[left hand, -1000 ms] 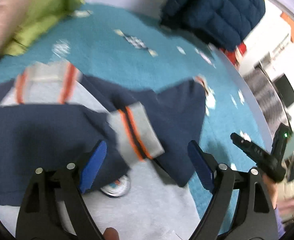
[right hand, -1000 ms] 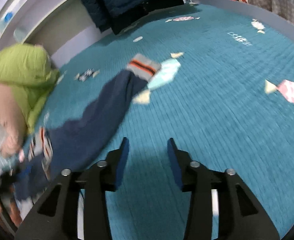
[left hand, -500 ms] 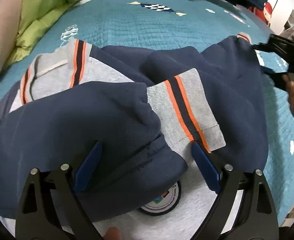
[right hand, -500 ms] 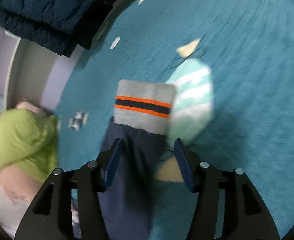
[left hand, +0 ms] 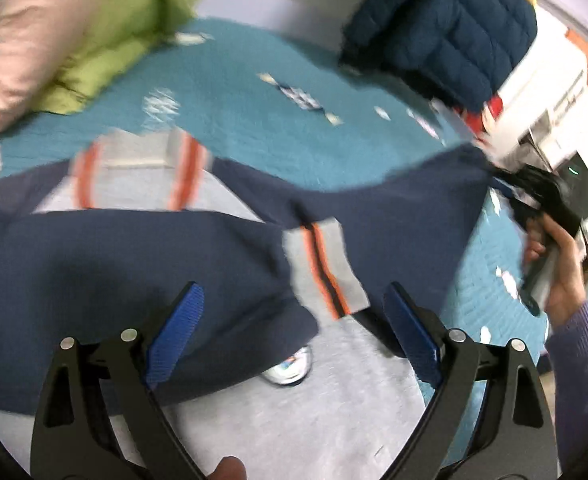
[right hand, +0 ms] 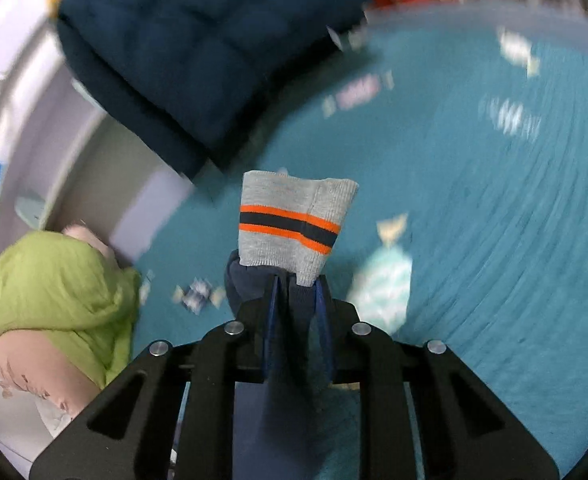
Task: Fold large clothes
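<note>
sweatshirt (left hand: 93, 280) spread on teal bed (left hand: 253, 120), mid-frame | one sleeve (left hand: 322, 268) already across chest | right tool (right hand: 297, 300) just clamped on other sleeve (right hand: 294, 220) below its cuff, lifted | left tool (left hand: 294, 320) wide apart, empty | left: second sleeve, body folds

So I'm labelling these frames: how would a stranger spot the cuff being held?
On the teal bedspread lies a navy sweatshirt. The right gripper, just closing, pinches one sleeve below its grey cuff, which stands raised; the other cuff lies flat.
</note>
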Available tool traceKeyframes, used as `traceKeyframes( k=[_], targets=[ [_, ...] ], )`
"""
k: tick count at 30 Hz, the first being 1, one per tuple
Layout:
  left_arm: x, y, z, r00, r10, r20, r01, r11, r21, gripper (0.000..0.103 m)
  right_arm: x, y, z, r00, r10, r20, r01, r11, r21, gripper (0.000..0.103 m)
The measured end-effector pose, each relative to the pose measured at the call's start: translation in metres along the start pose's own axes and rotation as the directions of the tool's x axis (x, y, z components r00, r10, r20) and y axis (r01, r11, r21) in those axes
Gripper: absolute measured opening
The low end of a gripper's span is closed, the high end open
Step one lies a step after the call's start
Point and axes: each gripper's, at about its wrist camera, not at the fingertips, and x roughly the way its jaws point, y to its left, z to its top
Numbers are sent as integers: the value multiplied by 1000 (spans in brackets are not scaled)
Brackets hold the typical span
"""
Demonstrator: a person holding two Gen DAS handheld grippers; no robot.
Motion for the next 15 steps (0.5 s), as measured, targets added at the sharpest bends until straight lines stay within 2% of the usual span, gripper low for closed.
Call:
traceKeyframes(
  k=[3, 7, 11, 13, 15],
  targets=[
    [-30, 28, 2, 995, 97, 16, -97, 995, -7, 91, -45, 54, 1, 995, 91, 40, -86, 988, -125, 17],
    [-65, 81, 4, 970, 244, 15, -242, 967, -73, 91, -73, 140, -27, 980, 200, -12, -196, 943, -270, 18],
    [-104, 139, -6, 939, 345, -2, -339, 923, -179, 91, -79, 220, -91, 954, 276, -119, -301, 884, -359, 18],
    [-122, 161, -12, 927, 374, -3, -366, 905, -217, 91, -68, 250, -126, 931, 307, -197, -359, 864, -353, 18],
    [-138, 184, -20, 918, 396, -13, -386, 888, -251, 91, -56, 276, -181, 910, 310, -274, -398, 839, -372, 18]
  ],
)
